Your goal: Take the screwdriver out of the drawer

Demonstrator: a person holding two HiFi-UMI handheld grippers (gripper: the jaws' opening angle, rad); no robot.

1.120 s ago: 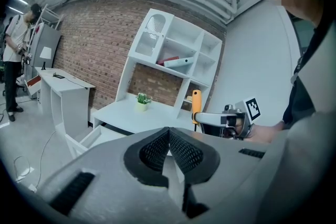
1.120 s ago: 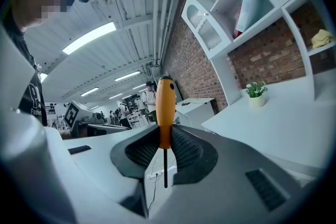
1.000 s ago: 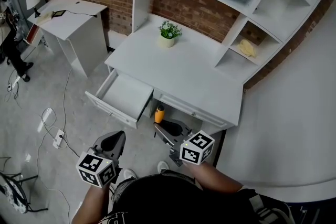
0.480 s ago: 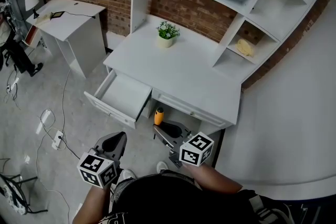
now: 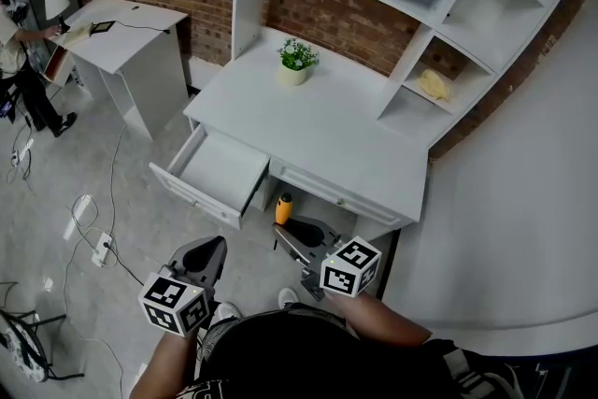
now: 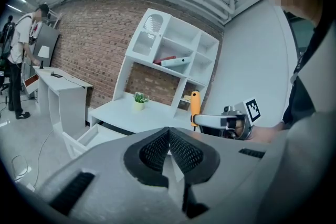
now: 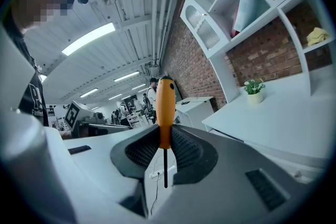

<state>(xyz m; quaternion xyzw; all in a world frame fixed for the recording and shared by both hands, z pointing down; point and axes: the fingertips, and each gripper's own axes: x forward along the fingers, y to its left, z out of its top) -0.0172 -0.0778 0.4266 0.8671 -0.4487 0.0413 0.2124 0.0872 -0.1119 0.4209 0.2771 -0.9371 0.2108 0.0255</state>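
R hand-held gripper (image 7: 165,148) pinches screwdriver (image 7: 165,110); L hand-held gripper (image 6: 169,148) pressed together, prob. empty.

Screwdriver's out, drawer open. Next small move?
Probably carry the right gripper up over the desktop and set the screwdriver down: its jaws are clamped on the orange handle, clear of the open drawer.

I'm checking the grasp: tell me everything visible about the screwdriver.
The orange-handled screwdriver has a plastic-looking handle and a thin dark metal shaft. The right claw pinches the handle's lower end between its ribbed black pads; the handle sticks out past the tips, the shaft points back inward. It is held clear of the open white drawer.
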